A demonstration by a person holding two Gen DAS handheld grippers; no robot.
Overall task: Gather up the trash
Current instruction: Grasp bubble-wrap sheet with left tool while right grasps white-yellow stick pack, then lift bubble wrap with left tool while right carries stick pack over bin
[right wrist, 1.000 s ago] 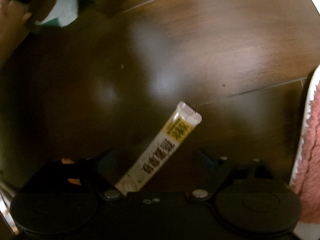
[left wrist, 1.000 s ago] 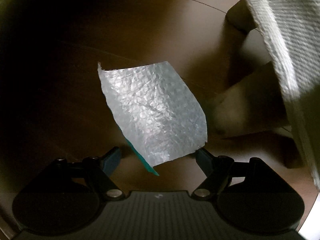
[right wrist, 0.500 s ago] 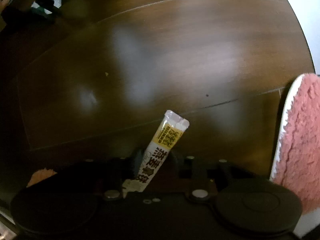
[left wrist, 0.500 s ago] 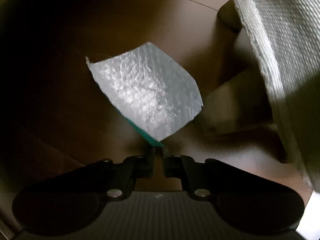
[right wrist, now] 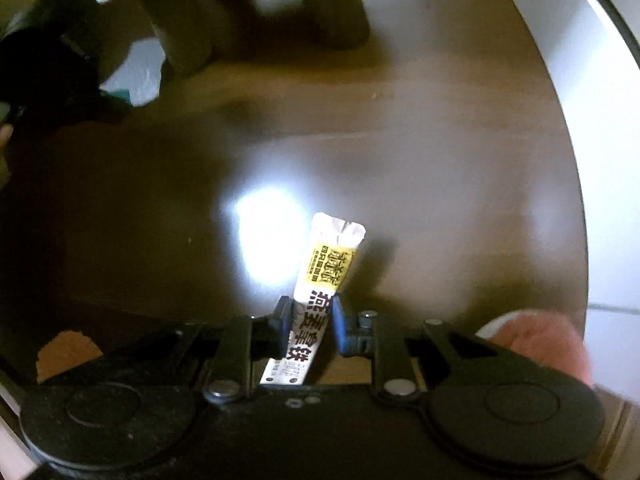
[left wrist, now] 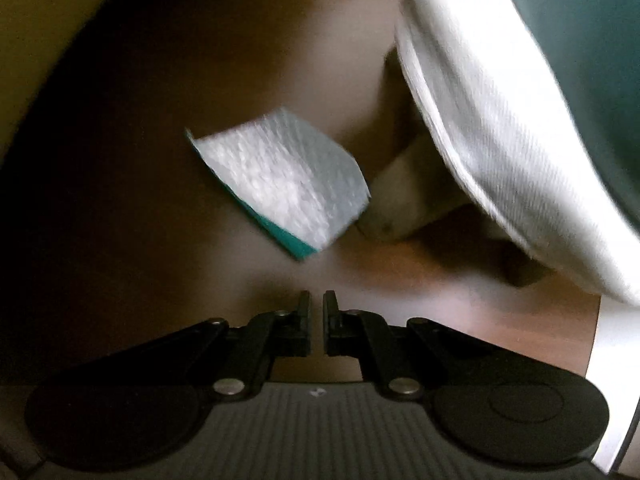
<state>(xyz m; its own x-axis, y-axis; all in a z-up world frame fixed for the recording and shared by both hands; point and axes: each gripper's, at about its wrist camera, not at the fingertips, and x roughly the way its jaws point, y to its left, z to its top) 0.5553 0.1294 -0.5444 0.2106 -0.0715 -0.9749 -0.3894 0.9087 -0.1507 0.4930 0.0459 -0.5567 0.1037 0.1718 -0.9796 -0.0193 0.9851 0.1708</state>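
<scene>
pinching the printed stick sachet [right wrist: 320, 304] between its blue-padded jaws, the right gripper [right wrist: 308, 322] grips it around the lower half, so the torn white top stands up and leans slightly right over the dark wooden table [right wrist: 440, 184]. that hold looks sound; to carry it off well, keep the squeeze steady and lift straight, since a thin foil packet could pivot or slide out if the jaws ease. the left gripper [left wrist: 316, 320] is pressed nearly together with only a thin slit between the fingers, and nothing shows in that slit. ahead of it, apart from the tips, the bubble-wrap piece [left wrist: 284, 184] with a teal edge lies on the table, blurred. my reading is that the grab missed, so the jaws should spread again, straddle the near teal corner, and close there. beyond and to the right hangs a white ribbed cloth [left wrist: 500, 128].
</scene>
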